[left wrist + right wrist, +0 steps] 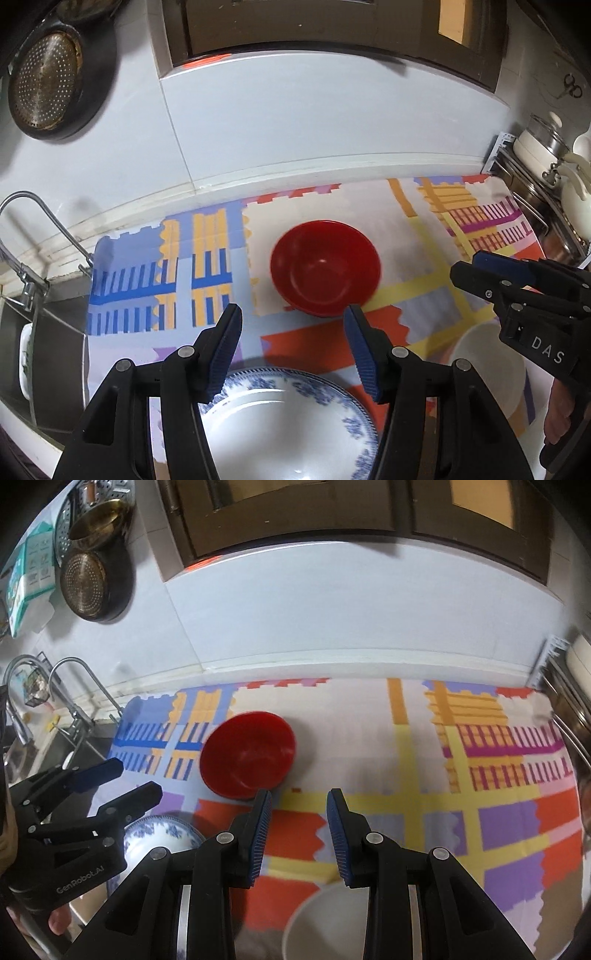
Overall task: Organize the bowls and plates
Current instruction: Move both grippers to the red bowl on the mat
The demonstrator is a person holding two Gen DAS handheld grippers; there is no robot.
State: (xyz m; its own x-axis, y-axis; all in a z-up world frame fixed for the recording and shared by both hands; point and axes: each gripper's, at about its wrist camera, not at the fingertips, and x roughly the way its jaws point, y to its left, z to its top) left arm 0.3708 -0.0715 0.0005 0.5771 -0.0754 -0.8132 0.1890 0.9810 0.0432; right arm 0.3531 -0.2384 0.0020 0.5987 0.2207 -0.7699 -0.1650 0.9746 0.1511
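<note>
I hold my left gripper [291,321] above the near part of the worktop, its blue-padded jaws standing about half apart with nothing between them; my right gripper [299,806] is to its right, jaws narrower, roughly a quarter apart, and also empty; neither touches any dish. The round glossy red bowl [325,267] sits upright on the multicoloured patterned cloth [424,236] towards the middle of the worktop, beyond both sets of fingertips and clear of them. Nearer to me and below my left gripper lies the white plate with a blue floral rim [295,417], flat on the cloth, with what looks like a second one beneath it, though I cannot be sure; to its right, below my right gripper, is a plain white round bowl [325,923], its rim partly hidden by my fingers. The red bowl stands apart from both white dishes. At the far left a metal tap [33,221] curves over the steel sink [55,332]; on the grey tiled wall [295,129] hangs a round perforated metal strainer [44,79]; at the far right a wire rack [517,177] holds pots.
</note>
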